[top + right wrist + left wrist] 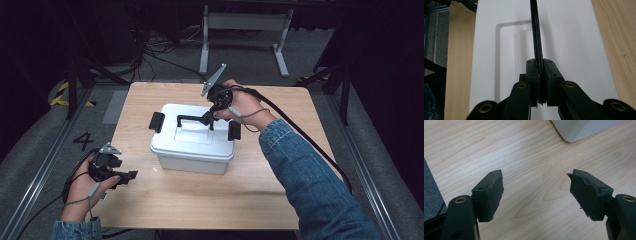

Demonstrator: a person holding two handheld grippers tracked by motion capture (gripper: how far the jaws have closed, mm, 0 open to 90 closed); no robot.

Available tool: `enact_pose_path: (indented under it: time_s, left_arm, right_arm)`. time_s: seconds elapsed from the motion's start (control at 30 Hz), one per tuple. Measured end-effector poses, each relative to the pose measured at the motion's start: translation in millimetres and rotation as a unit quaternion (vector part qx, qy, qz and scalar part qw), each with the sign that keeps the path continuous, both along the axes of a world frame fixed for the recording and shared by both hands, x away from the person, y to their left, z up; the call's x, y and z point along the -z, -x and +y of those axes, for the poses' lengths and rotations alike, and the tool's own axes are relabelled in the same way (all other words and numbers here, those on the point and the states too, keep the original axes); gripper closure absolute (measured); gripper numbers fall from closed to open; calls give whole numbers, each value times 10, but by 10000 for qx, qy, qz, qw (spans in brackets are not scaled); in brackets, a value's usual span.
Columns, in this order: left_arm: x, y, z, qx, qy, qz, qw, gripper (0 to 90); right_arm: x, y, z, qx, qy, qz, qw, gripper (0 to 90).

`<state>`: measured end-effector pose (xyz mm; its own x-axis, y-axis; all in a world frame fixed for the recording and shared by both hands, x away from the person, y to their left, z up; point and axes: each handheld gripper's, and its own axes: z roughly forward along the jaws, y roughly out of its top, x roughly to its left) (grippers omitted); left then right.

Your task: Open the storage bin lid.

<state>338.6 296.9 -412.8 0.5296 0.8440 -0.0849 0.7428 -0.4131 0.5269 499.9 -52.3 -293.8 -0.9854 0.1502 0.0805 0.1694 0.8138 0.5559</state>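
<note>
Wooden table (210,200): white plastic storage box (192,150) sits near its centre, lid (579,45) on, black side latches (157,121) at both ends. Box looks rigid, smooth-walled, probably light if empty; slick sides give poor purchase, so the black carry handle (192,118) on the lid is the sensible hold. Right gripper (539,75): jaws clamped tight on that thin handle bar, raised upright. Left gripper (536,192): jaws spread wide, nothing between them, hovering over bare wood near the box's corner.
</note>
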Motion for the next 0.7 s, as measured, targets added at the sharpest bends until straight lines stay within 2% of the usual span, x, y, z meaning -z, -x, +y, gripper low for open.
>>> enact_pose_path:
  time_s: [0.17,0.37,0.53,0.63,0.7]
  left_arm:
    - [26,43,45,-129,-7,32,9999,277]
    - [33,71,68,-132,-24,39,9999,277]
    - [35,67,61,-121,-24,69,9999,277]
    - [44,51,49,-142,8,78,9999,277]
    - [46,36,50,-78,-22,63,9999,277]
  right_arm:
    - [-14,-11,-1,-62,-43,-1,10000,849]
    - [-63,-21,-25,-52,-83,58,9999,851]
    - [-142,-1,-29,-44,-68,-8,10000,852]
    - [-240,17,-56,-89,-223,-48,9997,852]
    - [-262,21,-66,-73,-233,-70,9997,852]
